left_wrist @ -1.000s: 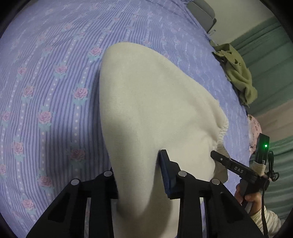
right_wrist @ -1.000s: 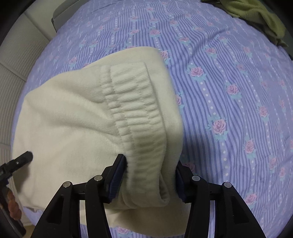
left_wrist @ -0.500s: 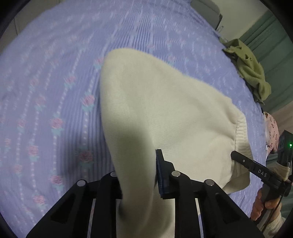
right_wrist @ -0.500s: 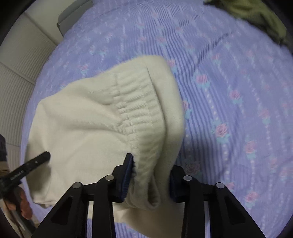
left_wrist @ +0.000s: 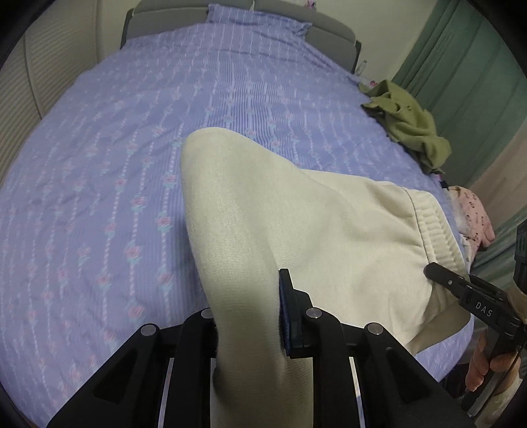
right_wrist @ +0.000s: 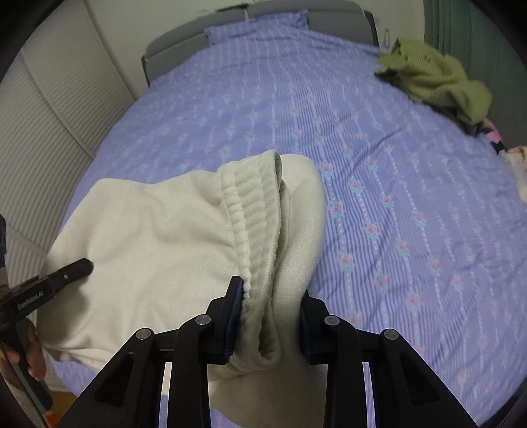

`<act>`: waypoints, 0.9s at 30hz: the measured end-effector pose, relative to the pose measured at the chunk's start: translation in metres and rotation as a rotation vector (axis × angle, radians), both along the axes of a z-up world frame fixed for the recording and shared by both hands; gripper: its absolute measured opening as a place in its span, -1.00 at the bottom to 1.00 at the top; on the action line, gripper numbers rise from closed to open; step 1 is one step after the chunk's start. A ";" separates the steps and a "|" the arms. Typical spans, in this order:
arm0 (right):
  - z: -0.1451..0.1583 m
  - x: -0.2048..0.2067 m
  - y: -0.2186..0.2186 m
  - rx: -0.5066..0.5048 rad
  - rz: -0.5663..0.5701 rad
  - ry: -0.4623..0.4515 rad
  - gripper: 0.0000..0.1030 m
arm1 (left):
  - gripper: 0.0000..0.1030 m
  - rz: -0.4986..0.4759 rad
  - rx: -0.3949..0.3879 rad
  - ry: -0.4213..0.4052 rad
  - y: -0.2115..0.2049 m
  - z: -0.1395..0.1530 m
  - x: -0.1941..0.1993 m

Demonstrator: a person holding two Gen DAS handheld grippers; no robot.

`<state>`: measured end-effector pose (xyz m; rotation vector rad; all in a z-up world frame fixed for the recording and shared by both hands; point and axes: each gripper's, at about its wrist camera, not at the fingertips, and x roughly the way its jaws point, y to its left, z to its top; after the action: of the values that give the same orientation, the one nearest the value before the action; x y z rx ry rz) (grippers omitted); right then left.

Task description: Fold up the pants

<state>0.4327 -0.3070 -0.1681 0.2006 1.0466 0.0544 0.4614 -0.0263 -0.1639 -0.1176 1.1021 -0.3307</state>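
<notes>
An olive garment [right_wrist: 438, 79] lay well beyond the cream pants [left_wrist: 296, 224], which both grippers clamped: left gripper [left_wrist: 247, 316], right gripper [right_wrist: 268, 316]; only the left view showed what seemed pink cloth [left_wrist: 474, 217].

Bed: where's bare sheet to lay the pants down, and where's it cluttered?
Bare: the sheet between the cream pants and the headboard, plus the strip right of the pants. Crowded: the far right edge, with the green garment and pink clothing. Left gripper and right gripper both clamp the pants.
</notes>
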 end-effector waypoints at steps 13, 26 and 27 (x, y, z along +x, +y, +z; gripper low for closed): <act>0.059 -0.075 0.060 0.000 0.030 -0.087 -0.40 | -0.62 0.038 0.032 -0.114 0.063 0.070 -0.087; 0.099 -0.077 0.125 -0.025 0.196 -0.200 -0.40 | -0.63 0.182 0.012 -0.230 0.137 0.103 -0.120; 0.101 -0.076 0.134 -0.030 0.204 -0.206 -0.40 | -0.63 0.186 0.009 -0.232 0.145 0.103 -0.120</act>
<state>0.3568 -0.1725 -0.0666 0.0586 0.8587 0.2394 0.3413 0.1189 -0.0610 -0.1680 0.8556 -0.1678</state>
